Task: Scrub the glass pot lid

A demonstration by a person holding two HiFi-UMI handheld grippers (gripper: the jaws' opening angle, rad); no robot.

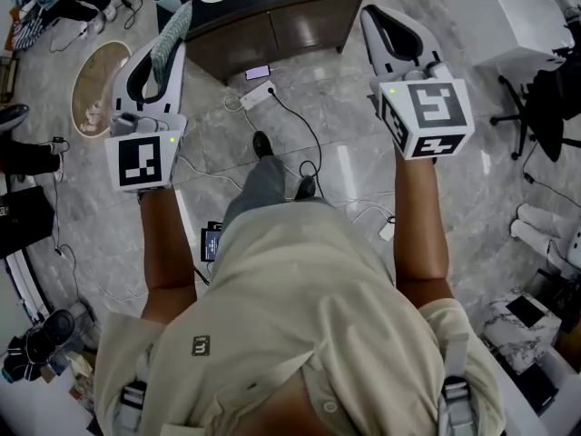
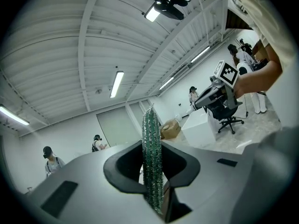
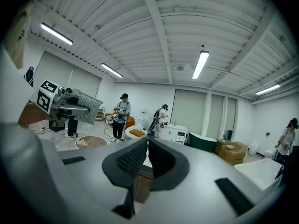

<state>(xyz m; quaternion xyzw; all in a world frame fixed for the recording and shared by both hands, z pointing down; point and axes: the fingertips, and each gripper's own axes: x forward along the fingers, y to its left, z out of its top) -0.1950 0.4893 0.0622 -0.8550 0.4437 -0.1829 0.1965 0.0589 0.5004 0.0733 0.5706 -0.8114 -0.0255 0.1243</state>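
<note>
The person wears a beige short-sleeved shirt [image 1: 300, 316] with a small dark logo [image 1: 201, 344], grey trousers [image 1: 259, 189], black shoes [image 1: 263, 143] and buckled shoulder straps [image 1: 457, 384]; the left hand-held gripper [image 1: 162, 48] and right hand-held gripper [image 1: 374, 14] are pale grey with black jaw linings, each carrying a black-and-white marker cube [image 1: 434, 112].

The scrub pad [image 2: 152, 157] sits in the left claw [image 1: 162, 54], right claw [image 1: 381, 21] well apart.
</note>
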